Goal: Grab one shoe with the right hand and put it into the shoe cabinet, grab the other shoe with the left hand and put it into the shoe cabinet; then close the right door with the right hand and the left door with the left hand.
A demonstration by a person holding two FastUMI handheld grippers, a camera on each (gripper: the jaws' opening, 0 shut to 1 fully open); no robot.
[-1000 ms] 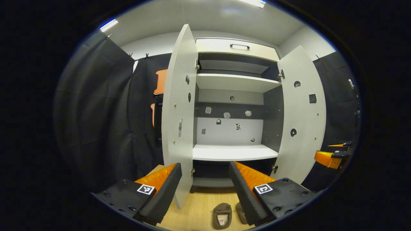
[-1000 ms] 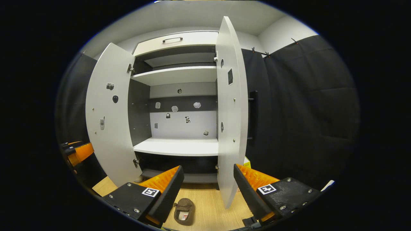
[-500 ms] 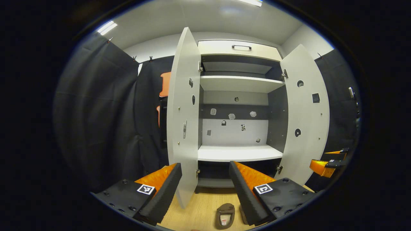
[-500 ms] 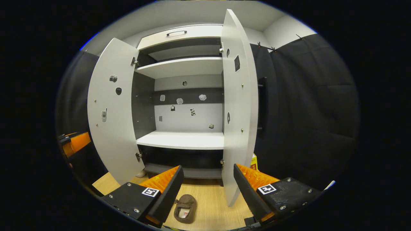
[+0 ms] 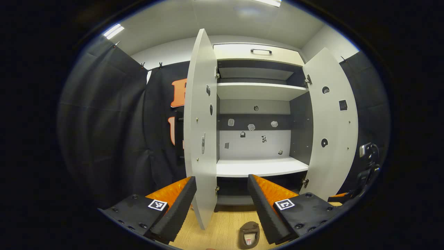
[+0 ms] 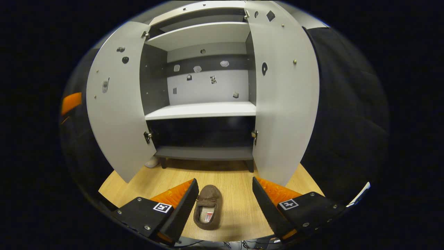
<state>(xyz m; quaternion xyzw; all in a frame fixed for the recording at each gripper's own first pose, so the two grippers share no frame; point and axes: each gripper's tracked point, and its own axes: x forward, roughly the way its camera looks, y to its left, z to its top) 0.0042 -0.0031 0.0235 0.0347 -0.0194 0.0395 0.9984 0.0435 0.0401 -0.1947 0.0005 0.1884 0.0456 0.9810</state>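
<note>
Both my grippers spread wide before the open shoe cabinet.
My right gripper frames one brown shoe whole on the floor; my left gripper catches one shoe at the edge.

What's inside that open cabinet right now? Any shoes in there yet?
No shoes on the lit shelves of the shoe cabinet, only small stickers on its back wall. The dark bottom compartment is too shadowed to judge. One brown shoe lies on the wooden floor outside, between the right hand-held gripper's fingers.
</note>
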